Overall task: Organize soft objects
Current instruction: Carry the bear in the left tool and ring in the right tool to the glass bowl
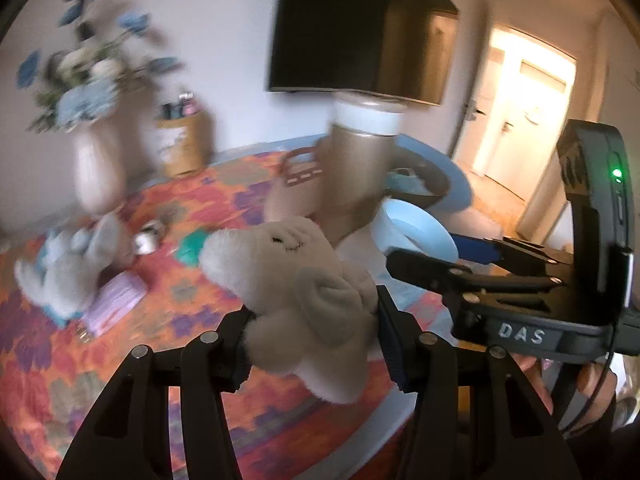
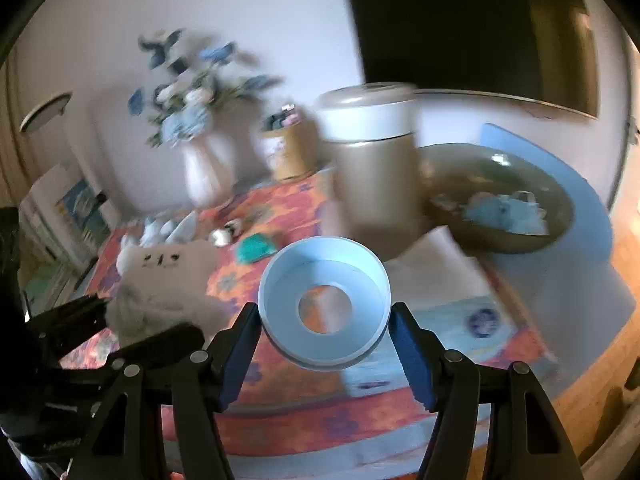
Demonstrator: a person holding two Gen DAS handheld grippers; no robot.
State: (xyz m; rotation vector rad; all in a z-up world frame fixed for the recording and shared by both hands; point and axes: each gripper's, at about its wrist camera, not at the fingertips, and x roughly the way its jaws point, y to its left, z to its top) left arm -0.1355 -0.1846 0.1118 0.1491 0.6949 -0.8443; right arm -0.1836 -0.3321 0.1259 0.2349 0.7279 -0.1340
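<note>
1. Plush toy (image 1: 296, 280), beige with a stitched face, sits clamped in our left gripper (image 1: 316, 320); both pads press into its body and it hangs above the tablecloth (image 1: 60, 380).
2. Same plush toy shows at the left of our right wrist view (image 2: 160, 300), blurred, with the left gripper's black fingers around it.
3. Our right gripper (image 2: 324, 344) is closed on a pale blue ring (image 2: 324, 304), a shallow cup shape with a round hole in the middle; blue pads touch its left and right sides.
4. From the left wrist view we see the right gripper (image 1: 460, 256) just beside the plush, the blue ring (image 1: 416, 232) at its tips, and a hand (image 1: 592, 384) under its body.
5. Second grey plush (image 1: 68, 268) lies on the tablecloth at far left, beside a lilac pad (image 1: 116, 300).
6. Small teal item (image 2: 256, 248) lies on the cloth beyond the ring.
7. Behind: tan canister (image 2: 372, 152) with white lid, dark bowl (image 2: 504, 204) holding pale blue soft pieces, vase of blue flowers (image 1: 96, 152).
8. Heavy motion blur in both views; finer detail unreadable.
</note>
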